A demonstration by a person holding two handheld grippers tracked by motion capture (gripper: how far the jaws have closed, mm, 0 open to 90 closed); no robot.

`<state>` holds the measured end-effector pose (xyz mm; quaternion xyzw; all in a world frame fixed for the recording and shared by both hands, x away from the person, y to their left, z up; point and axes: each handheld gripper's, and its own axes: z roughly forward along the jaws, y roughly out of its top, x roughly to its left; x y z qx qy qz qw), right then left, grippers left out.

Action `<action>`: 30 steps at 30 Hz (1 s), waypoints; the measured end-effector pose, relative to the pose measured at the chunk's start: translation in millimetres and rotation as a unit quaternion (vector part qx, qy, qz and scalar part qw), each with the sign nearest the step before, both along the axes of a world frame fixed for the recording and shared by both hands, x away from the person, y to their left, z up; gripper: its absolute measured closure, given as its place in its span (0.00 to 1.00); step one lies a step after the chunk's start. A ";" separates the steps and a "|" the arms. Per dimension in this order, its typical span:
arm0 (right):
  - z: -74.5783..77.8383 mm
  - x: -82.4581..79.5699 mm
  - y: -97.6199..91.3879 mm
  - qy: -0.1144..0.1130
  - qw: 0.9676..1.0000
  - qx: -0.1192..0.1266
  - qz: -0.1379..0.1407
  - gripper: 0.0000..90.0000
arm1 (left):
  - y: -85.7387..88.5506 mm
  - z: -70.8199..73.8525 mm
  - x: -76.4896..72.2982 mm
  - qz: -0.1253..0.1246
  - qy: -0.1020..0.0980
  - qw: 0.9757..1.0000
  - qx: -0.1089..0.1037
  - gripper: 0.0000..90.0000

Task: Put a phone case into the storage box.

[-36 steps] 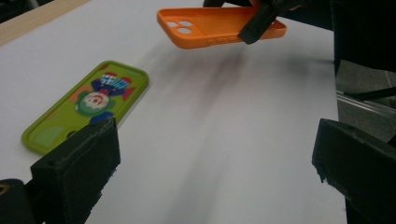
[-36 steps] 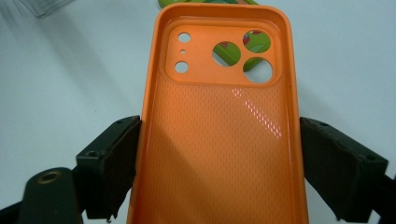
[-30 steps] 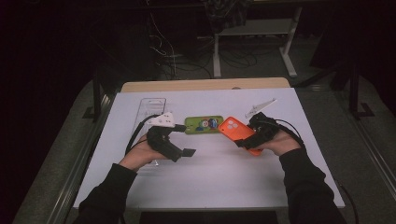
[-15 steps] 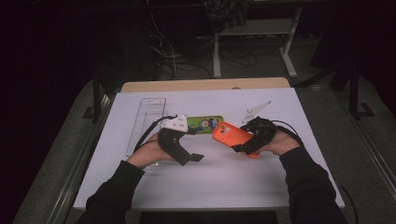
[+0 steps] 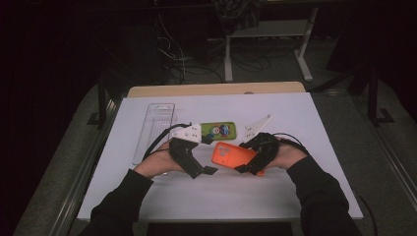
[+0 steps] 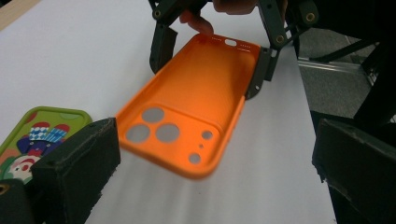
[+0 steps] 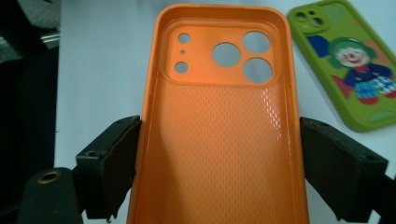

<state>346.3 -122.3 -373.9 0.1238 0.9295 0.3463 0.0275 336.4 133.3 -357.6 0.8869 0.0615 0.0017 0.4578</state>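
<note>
Clearly light and bendy, the orange phone case (image 7: 219,135) sits clamped sidewise between the right gripper's (image 7: 219,172) pads, left gripper (image 6: 210,186) released

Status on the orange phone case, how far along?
Done: right gripper is shut on the orange case, lifted off the table. In hand: its camera end points at the open left gripper. Left: probably a handover; the green case lies untouched.
</note>
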 end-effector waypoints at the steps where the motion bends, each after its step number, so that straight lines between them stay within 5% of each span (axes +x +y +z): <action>1: -0.3 -1.1 2.3 0.001 1.000 -0.001 0.005 0.16 | -0.9 -0.8 -1.2 0.004 0.004 1.000 -0.005 0.01; 16: -6.4 -15.0 28.4 0.009 0.998 -0.026 0.061 0.16 | -5.1 -9.7 -4.6 -0.031 -0.002 0.999 0.045 0.01; 30: 0.7 -23.9 40.8 0.005 0.995 -0.015 0.097 0.16 | -12.7 -19.9 -10.3 -0.057 -0.007 0.995 0.087 0.01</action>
